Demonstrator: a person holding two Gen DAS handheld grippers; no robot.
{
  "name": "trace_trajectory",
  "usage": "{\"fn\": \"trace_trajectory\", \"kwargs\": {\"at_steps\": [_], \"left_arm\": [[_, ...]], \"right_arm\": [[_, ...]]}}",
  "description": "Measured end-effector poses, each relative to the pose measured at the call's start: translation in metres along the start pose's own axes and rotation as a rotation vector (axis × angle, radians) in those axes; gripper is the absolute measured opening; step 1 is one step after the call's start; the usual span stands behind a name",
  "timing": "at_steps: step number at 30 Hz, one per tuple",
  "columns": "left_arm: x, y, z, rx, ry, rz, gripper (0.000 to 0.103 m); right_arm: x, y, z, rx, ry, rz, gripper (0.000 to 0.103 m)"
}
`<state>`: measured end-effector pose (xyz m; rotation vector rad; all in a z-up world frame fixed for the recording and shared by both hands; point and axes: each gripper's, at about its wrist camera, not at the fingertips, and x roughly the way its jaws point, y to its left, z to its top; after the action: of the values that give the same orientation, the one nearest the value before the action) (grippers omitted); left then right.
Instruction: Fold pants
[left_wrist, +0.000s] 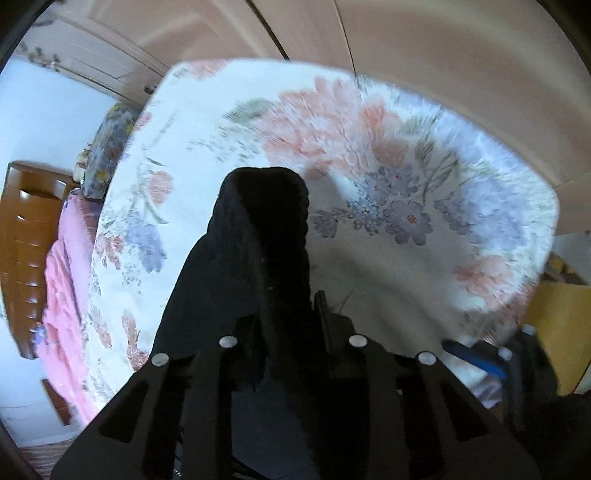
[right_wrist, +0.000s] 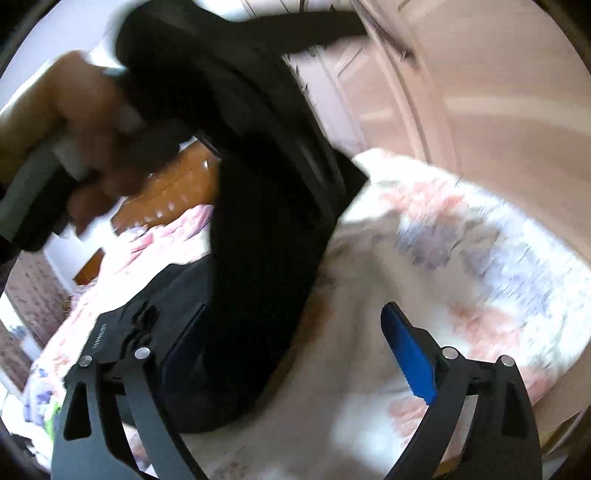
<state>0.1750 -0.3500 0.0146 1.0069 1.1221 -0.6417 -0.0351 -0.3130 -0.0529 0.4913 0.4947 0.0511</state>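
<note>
Hanging black pants (left_wrist: 258, 251) lengthwise down onto the floral bed cover (left_wrist: 406, 155), clamped in the left gripper (left_wrist: 291, 332), lying just left of the right gripper (right_wrist: 295, 365), jaws standing wide apart, empty.

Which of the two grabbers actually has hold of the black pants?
The left gripper: its fingers pinch the black pants. The right gripper gapes open, pants only beside one blue finger.
</note>
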Motion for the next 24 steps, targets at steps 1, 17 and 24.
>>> {"fn": "trace_trajectory", "kwargs": {"at_steps": [1, 17, 24], "left_arm": [[-0.007, 0.005, -0.004, -0.011, -0.019, -0.009, 0.022], [-0.145, 0.211, -0.279, -0.546, -0.448, -0.189, 0.020], [-0.050, 0.286, -0.473, -0.908, -0.513, -0.363, 0.021]], "right_arm": [[0.003, 0.001, -0.001, 0.008, 0.011, 0.034, 0.091], [0.026, 0.254, -0.020, -0.703, -0.089, 0.112, 0.029], [0.088, 0.384, -0.133, -1.272, 0.044, 0.055, 0.029]]}}
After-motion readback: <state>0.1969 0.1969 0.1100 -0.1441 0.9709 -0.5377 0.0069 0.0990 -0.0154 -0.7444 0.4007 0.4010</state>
